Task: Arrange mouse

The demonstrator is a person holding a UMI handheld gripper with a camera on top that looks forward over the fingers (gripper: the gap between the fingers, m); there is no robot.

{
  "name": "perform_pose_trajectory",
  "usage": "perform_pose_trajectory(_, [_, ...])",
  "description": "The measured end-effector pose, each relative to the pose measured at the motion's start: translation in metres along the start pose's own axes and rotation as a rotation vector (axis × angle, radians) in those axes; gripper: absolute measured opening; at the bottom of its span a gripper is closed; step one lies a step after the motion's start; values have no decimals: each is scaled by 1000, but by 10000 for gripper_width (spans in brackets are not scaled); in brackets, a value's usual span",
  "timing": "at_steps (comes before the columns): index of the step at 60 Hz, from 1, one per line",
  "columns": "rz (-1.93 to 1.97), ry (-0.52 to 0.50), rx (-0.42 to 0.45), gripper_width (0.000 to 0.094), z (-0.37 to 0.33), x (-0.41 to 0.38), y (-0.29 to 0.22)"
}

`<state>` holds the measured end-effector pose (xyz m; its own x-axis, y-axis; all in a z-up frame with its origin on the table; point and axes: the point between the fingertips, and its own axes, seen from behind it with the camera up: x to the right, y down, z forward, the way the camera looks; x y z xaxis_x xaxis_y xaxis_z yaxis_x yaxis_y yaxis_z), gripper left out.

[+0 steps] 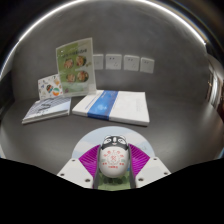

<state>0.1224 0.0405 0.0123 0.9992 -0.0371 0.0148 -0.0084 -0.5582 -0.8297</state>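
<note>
Both fingers (113, 172) against mouse (113, 160)

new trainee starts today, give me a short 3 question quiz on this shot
1. True or false: the white mouse sits between the gripper fingers.
2. What lies just beyond the mouse on the table? A) a box with a blue stripe B) a red mug C) a keyboard
3. Fill in: the upright leaflet leans against the ____.

Key: 1 true; 2 A; 3 wall
</note>
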Motion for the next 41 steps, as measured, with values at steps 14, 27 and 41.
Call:
perform_pose_trajectory(14, [-10, -93, -37, 573, 16, -6, 15])
perform_pose_trajectory(27, [9, -145, 17, 831, -33, 2, 14])
perform_pose_trajectory(41, [85, -56, 53, 834, -124, 60, 50])
